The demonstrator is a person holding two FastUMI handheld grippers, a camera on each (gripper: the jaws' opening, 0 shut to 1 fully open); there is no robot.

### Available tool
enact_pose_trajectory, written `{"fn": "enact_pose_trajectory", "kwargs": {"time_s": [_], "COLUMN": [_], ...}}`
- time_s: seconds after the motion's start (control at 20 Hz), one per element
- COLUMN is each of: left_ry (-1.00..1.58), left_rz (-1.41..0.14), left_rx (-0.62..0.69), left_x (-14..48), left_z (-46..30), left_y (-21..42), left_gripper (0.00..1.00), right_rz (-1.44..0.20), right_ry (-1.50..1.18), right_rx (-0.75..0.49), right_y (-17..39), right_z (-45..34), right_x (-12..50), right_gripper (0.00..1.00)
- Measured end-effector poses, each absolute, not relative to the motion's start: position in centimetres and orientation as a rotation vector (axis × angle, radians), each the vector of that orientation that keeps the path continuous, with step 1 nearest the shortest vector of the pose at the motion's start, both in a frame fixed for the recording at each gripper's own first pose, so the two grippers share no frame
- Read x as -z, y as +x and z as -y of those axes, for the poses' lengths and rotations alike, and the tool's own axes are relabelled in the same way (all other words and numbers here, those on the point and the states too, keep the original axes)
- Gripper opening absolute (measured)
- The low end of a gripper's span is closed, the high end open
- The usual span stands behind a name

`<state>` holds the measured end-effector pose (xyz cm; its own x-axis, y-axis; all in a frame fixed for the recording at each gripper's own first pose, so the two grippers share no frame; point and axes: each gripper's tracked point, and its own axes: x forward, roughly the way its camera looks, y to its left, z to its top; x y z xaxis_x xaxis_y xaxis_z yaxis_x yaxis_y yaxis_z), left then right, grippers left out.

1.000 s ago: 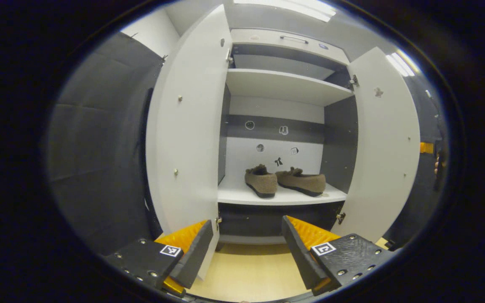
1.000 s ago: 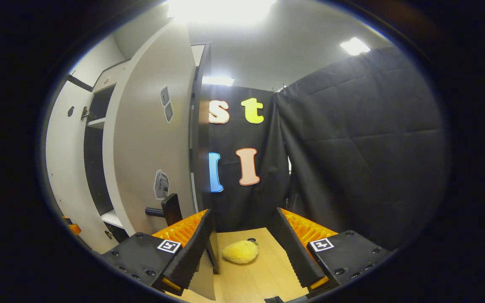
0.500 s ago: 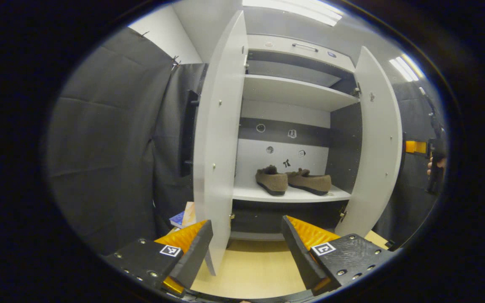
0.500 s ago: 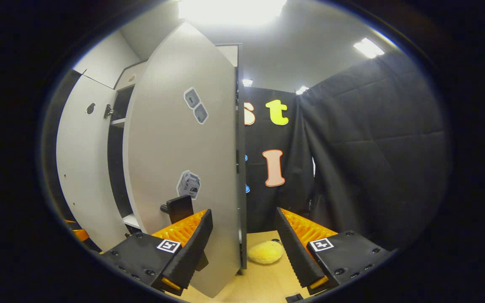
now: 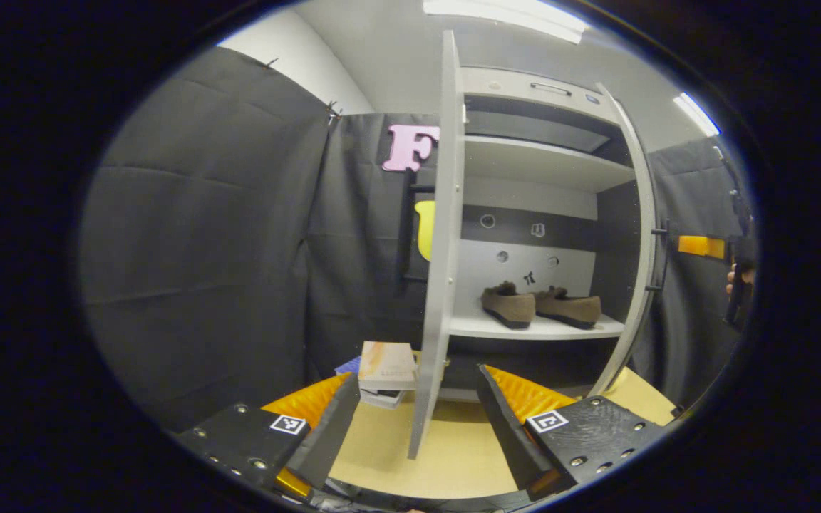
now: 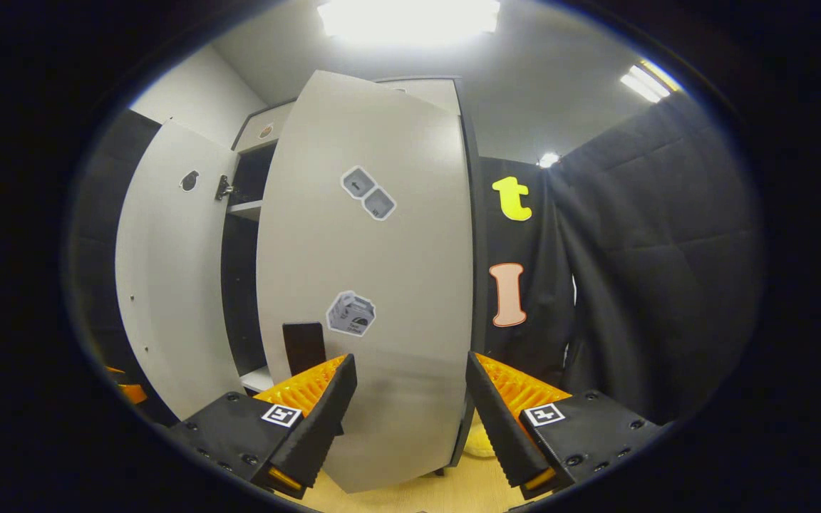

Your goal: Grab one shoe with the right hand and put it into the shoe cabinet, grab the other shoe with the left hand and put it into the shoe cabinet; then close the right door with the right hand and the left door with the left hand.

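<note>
Two brown fuzzy shoes (image 5: 507, 306) (image 5: 571, 308) sit side by side on the lower shelf (image 5: 539, 328) of the white shoe cabinet. The left door (image 5: 440, 249) stands open, edge-on just beyond my open left gripper (image 5: 417, 427). The right door (image 5: 640, 242) is swung partway in. In the right gripper view its outer face (image 6: 382, 285), with stickers and a black handle (image 6: 303, 345), is close in front of my open right gripper (image 6: 410, 420). I cannot tell whether the fingers touch it. The left door's inner face (image 6: 168, 285) is beyond.
A small stack of books and a box (image 5: 385, 367) lies on the wooden floor (image 5: 453, 456) left of the left door. A yellow plush thing (image 6: 478, 443) peeks out behind the right door's lower edge. Black cloth walls close both sides. A hand (image 5: 735, 278) holds the far gripper.
The right door has swung inward toward the cabinet, with my right gripper following its outer face. My left gripper has shifted left, so the left door now shows edge-on and the books appear.
</note>
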<state>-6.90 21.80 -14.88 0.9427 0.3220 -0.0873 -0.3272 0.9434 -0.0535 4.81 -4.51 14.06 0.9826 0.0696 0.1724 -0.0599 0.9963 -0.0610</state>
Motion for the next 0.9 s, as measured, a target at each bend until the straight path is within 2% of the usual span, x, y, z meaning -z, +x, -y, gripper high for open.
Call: {"fn": "enact_pose_trajectory", "kwargs": {"time_s": [0.05,0.1,0.15,0.2,0.25,0.3,0.4,0.45,0.5,0.55,0.65,0.7,0.8,0.85,0.9], "left_ry": [-0.071,-0.072,-0.069,-0.063,-0.056,-0.046,-0.017,-0.009,-0.005,-0.006,-0.012,-0.012,-0.015,-0.018,-0.019], "left_rz": [-0.077,-0.078,-0.077,-0.071,-0.062,-0.046,-0.021,-0.014,-0.005,0.008,0.043,0.063,0.101,0.119,0.133], "left_rx": [-0.338,-0.343,-0.357,-0.371,-0.384,-0.401,-0.415,-0.415,-0.411,-0.411,-0.399,-0.393,-0.372,-0.352,-0.328], "left_x": [14.7,14.5,14.4,14.0,13.5,12.9,12.1,11.6,11.1,10.6,9.1,8.1,6.1,5.2,4.1], "left_z": [-22.5,-23.2,-24.3,-25.4,-26.6,-27.7,-29.8,-30.6,-31.5,-32.4,-34.0,-34.7,-36.0,-36.1,-36.4], "left_y": [-7.1,-7.1,-7.1,-7.1,-7.0,-7.0,-6.4,-6.0,-5.5,-4.9,-3.6,-2.9,-1.6,-1.0,-0.2], "left_gripper": [0.95,1.00,0.95,0.95,0.89,1.00,1.00,1.00,1.00,1.00,0.88,1.00,1.00,1.00,0.95], "right_rz": [0.171,0.169,0.166,0.162,0.159,0.153,0.132,0.128,0.129,0.133,0.130,0.121,0.102,0.100,0.099], "right_ry": [-0.041,-0.024,-0.004,0.011,0.016,0.008,-0.030,-0.049,-0.064,-0.072,-0.077,-0.080,-0.072,-0.062,-0.053], "right_rx": [-0.054,-0.044,-0.036,-0.031,-0.022,-0.010,0.020,0.036,0.053,0.067,0.080,0.085,0.105,0.109,0.110], "right_y": [5.0,5.0,4.9,4.8,4.7,4.6,4.4,4.3,4.1,4.0,3.8,3.8,3.8,4.0,4.1], "right_z": [4.6,4.7,4.6,4.6,4.6,4.8,5.3,5.6,5.9,6.0,5.9,5.8,6.1,6.0,5.9], "right_x": [-13.9,-13.7,-13.4,-13.2,-13.0,-12.8,-12.3,-12.3,-12.4,-12.4,-12.2,-11.8,-11.0,-10.7,-10.4], "right_gripper": [0.98,0.98,0.98,0.98,0.96,0.96,0.96,0.92,0.96,0.96,0.96,0.96,0.93,0.97,0.97]}}
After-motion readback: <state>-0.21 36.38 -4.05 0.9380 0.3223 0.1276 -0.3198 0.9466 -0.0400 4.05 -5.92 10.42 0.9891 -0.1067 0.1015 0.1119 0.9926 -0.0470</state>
